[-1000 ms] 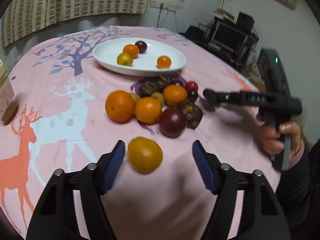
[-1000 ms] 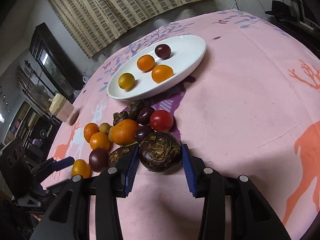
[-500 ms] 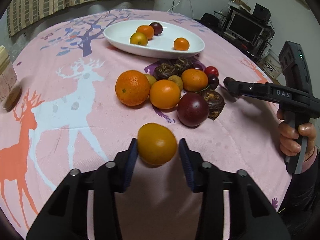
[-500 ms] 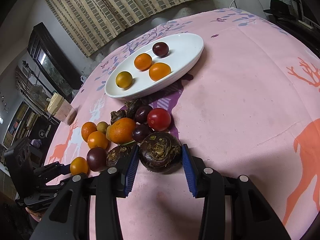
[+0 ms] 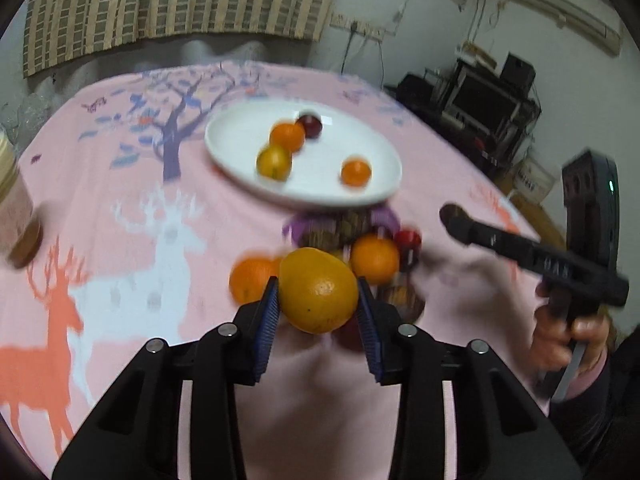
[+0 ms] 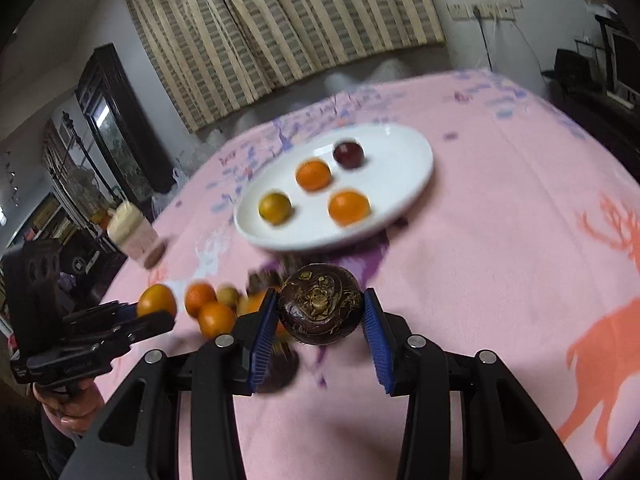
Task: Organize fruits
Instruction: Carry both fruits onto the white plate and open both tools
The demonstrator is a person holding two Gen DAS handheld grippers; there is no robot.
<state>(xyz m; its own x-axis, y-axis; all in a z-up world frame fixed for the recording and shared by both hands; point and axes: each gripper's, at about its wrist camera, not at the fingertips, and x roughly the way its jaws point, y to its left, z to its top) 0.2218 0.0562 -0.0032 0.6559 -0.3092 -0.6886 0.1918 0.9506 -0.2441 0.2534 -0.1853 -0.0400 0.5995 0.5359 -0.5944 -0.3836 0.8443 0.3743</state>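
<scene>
My left gripper (image 5: 318,310) is shut on a yellow-orange citrus fruit (image 5: 318,290) and holds it above the pink tablecloth. My right gripper (image 6: 320,318) is shut on a dark brown mangosteen (image 6: 320,304), also lifted. The white oval plate (image 5: 240,136) lies beyond, holding several small fruits: oranges (image 5: 287,137), a yellowish one (image 5: 274,162) and a dark plum (image 5: 310,125). It also shows in the right wrist view (image 6: 416,152). A pile of oranges (image 5: 374,258), a red fruit (image 5: 408,238) and dark fruits lies between plate and grippers.
A jar with a brown lid (image 5: 18,216) stands at the table's left edge; it also shows in the right wrist view (image 6: 134,236). The right gripper appears in the left wrist view (image 5: 532,258), the left gripper in the right wrist view (image 6: 92,336). Shelves and electronics stand beyond the table.
My left gripper closed on the citrus fruit and lifted it off the cloth. My right gripper lifted the mangosteen. Both views now tilt up and show motion blur.
</scene>
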